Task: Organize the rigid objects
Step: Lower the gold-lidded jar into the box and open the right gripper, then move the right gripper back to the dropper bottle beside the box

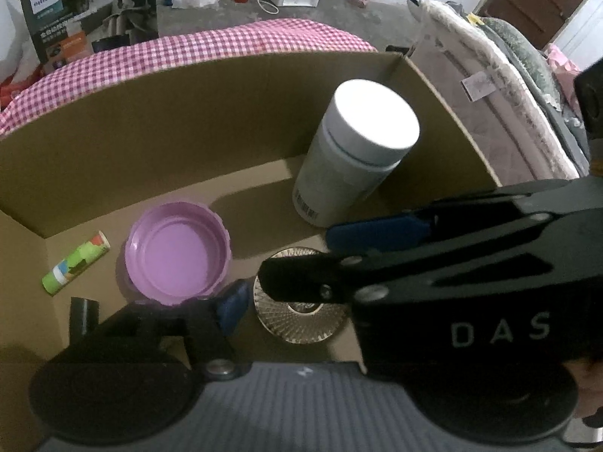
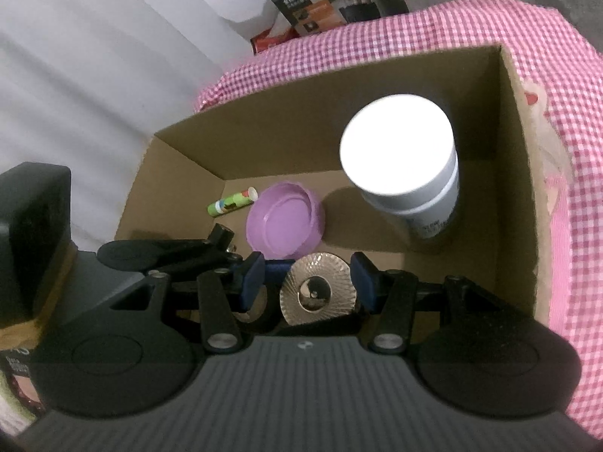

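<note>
Cardboard box [image 2: 516, 173] on a pink checked cloth [image 2: 565, 75] takes the rigid items; both grippers point down into it.

Contents left to right in the right wrist view: green tube [image 2: 231, 201] lying flat at 10 o'clock, purple lid [image 2: 282, 222] open side up at 11, gold ribbed disc [image 2: 318, 288] dead centre, white jar [image 2: 407, 165] upright at 1 o'clock.

Left gripper [image 2: 260, 263]: only the blue tip of one finger shows, just left of the disc; the other finger is hidden. In its own view the fingers [image 1: 233, 303] stand spread, nothing clamped.

Right gripper [image 2: 307, 282]: pads straddle the disc, at or very near its rim. Cannot tell if they pinch it or have let go.

Step, my read: disc is being set on the box floor. Next: open the right jaws, lift straight up, go for the next item.

In the way: lid touches or nearly touches the disc at 11, the left gripper crowds its left side, the jar stands tall on the right. Keep the exit vertical.
</note>
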